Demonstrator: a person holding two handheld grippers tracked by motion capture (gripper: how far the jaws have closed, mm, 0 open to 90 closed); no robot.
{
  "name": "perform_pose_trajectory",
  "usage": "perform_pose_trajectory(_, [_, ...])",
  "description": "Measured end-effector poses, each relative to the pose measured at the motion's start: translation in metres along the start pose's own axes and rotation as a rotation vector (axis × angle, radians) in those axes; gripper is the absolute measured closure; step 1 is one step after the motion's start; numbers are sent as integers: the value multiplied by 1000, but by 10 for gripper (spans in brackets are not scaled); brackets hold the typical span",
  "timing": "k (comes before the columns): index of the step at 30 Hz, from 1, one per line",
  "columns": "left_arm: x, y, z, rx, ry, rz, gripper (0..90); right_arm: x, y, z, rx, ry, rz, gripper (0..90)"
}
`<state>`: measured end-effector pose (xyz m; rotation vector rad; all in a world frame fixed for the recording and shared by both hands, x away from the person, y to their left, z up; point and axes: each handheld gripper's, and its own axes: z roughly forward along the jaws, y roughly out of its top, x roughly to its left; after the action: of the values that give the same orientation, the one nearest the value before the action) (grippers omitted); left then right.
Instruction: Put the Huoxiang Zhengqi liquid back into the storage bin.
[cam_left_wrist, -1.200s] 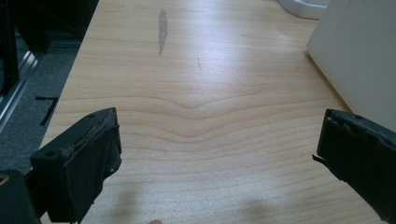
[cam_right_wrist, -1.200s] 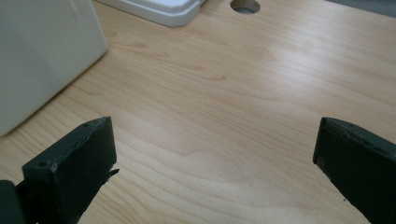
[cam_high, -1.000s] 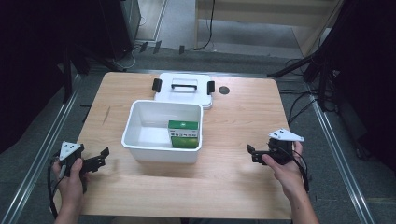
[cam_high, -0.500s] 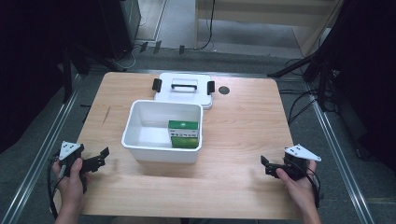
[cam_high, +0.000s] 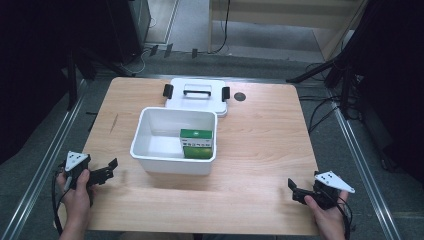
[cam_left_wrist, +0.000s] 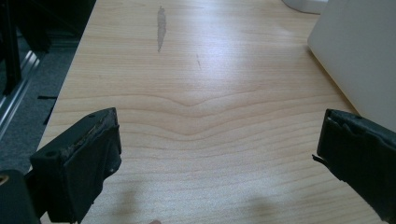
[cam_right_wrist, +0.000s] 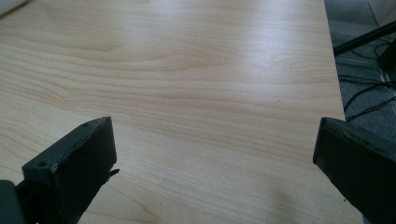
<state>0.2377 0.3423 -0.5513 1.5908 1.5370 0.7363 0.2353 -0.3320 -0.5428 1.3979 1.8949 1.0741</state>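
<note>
I hold both grippers wide and empty at the near corners—left gripper (cam_high: 107, 170), right gripper (cam_high: 295, 189). The green box (cam_high: 197, 142) sits in the white bin (cam_high: 150, 155), mid-table; next, I judge, comes fetching the lid (cam_high: 196, 95) beyond.

On the tabletop (cam_high: 260, 150) there is one white bin (cam_high: 150, 145), and inside it one green box (cam_high: 196, 140). Behind the bin lies one white lid (cam_high: 197, 100). There are two grippers: left gripper (cam_high: 106, 170), right gripper (cam_high: 294, 190).
</note>
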Motion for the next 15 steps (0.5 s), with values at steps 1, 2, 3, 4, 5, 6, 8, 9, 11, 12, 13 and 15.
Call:
perform_pose_trajectory(1, [-1,0,1,2,4,6,2,0,-1,-1,-12,-5,-3,0])
perform_pose_trajectory(2, [-2,0,1,4,7,16,2,0,-1,-1,-20,-7,2,0])
perform_pose_trajectory(3, [-3,0,1,9,8,23,2,-1,-1,-1,-21,-10,9,0])
perform_pose_trajectory(4, [-3,0,2,8,11,27,2,-1,-1,0,-22,-15,12,0])
perform_pose_trajectory(5, [-4,1,1,14,12,31,2,-2,-1,0,-25,-18,15,0])
perform_pose_trajectory(6, [-4,0,2,12,13,32,2,-2,-1,1,-21,-18,20,0])
perform_pose_trajectory(8, [-4,0,2,12,12,33,2,-3,-1,2,-11,-21,31,0])
perform_pose_trajectory(9, [-4,0,2,13,12,33,3,-3,-1,2,-10,-24,38,0])
perform_pose_trajectory(11, [-4,0,2,13,15,32,2,-4,-1,2,-12,-18,43,0])
perform_pose_trajectory(12, [-4,0,2,11,16,30,2,-5,-1,2,-10,-16,46,0])
perform_pose_trajectory(13, [-4,0,1,14,17,27,2,-5,-1,3,-7,-9,48,0])
perform_pose_trajectory(15, [-3,0,1,7,16,19,2,-6,-1,4,2,-6,56,0])
